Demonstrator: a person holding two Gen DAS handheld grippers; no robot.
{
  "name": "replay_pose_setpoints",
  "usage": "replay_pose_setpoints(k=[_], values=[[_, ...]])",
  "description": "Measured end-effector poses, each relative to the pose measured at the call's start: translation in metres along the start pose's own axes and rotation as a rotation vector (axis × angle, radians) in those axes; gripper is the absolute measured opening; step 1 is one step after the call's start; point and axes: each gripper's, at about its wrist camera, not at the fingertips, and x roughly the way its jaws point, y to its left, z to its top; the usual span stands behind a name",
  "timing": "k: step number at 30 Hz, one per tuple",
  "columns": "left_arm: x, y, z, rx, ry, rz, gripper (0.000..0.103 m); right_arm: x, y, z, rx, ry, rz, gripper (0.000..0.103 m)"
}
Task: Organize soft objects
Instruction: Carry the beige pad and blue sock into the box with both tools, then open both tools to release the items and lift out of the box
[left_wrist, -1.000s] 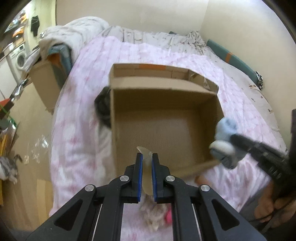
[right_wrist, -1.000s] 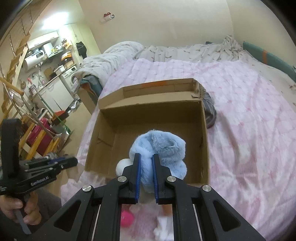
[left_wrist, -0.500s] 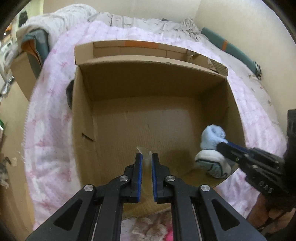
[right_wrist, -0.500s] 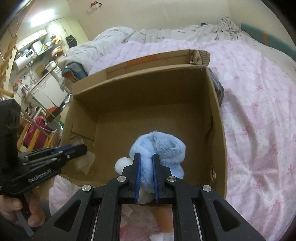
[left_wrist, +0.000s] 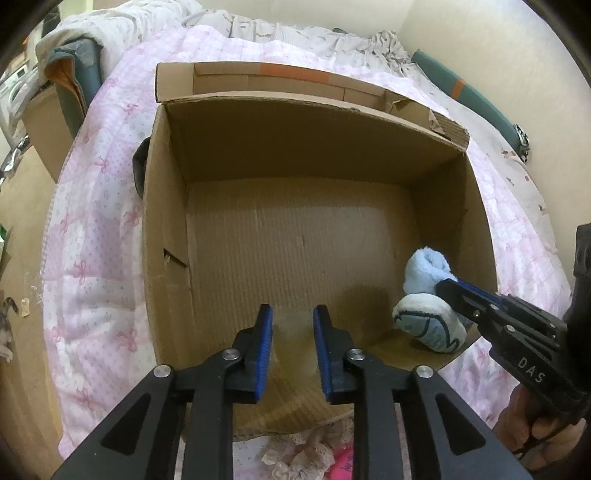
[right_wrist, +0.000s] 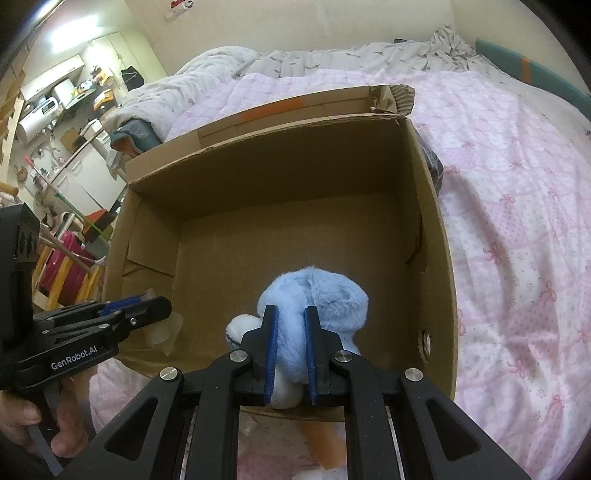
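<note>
Here the right claw (right_wrist: 290, 325) is clenched on the blue plush toy (right_wrist: 317, 295), low inside the cardboard box (left_wrist: 476, 221) (near-right corner); the left claw (left_wrist: 291, 325), fingers parted, hovers over a pale scrap (right_wrist: 164, 328) on the pink bed quilt (left_wrist: 96, 236).

I'm seeing a home, small studio flat. Bed (right_wrist: 517, 184) with pink bow-print quilt (left_wrist: 96, 229) and rumpled grey duvet (right_wrist: 207, 70) fills the room. Kitchen corner opens off it: fridge (right_wrist: 88, 173), cupboards (right_wrist: 107, 44), appliances on a shelf (right_wrist: 40, 107), pink suitcase (right_wrist: 68, 269) beside.
</note>
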Motion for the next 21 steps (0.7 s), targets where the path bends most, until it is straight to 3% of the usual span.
replay_pose_setpoints(k=[2, 4, 5, 10, 14, 17, 18, 20, 21], values=[[-0.002, -0.001, 0.000, 0.008, -0.012, 0.017, 0.032, 0.000, 0.001, 0.000, 0.000, 0.000, -0.003, 0.014], [-0.004, -0.002, 0.000, 0.015, -0.032, 0.038, 0.056, 0.001, 0.001, 0.000, 0.004, 0.001, 0.004, 0.015], [-0.006, -0.002, 0.000, 0.018, -0.044, 0.044, 0.060, 0.001, 0.001, 0.001, 0.005, 0.001, 0.004, 0.015], [-0.010, -0.003, 0.002, 0.021, -0.058, 0.046, 0.063, 0.001, -0.001, 0.001, 0.014, 0.002, 0.015, 0.018], [-0.020, -0.004, 0.002, 0.017, -0.106, 0.118, 0.063, -0.004, -0.002, 0.000, 0.017, -0.026, 0.006, 0.022], [-0.026, -0.007, 0.001, 0.028, -0.129, 0.123, 0.063, -0.007, -0.001, 0.002, -0.003, -0.051, -0.002, 0.024], [-0.027, -0.008, 0.000, 0.032, -0.136, 0.118, 0.063, -0.008, -0.002, 0.002, 0.002, -0.057, 0.002, 0.030], [-0.031, -0.011, -0.001, 0.044, -0.154, 0.129, 0.063, -0.012, -0.003, 0.003, 0.021, -0.073, 0.014, 0.052], [-0.033, -0.013, -0.002, 0.051, -0.163, 0.134, 0.063, -0.017, -0.004, 0.003, 0.030, -0.097, 0.020, 0.076]])
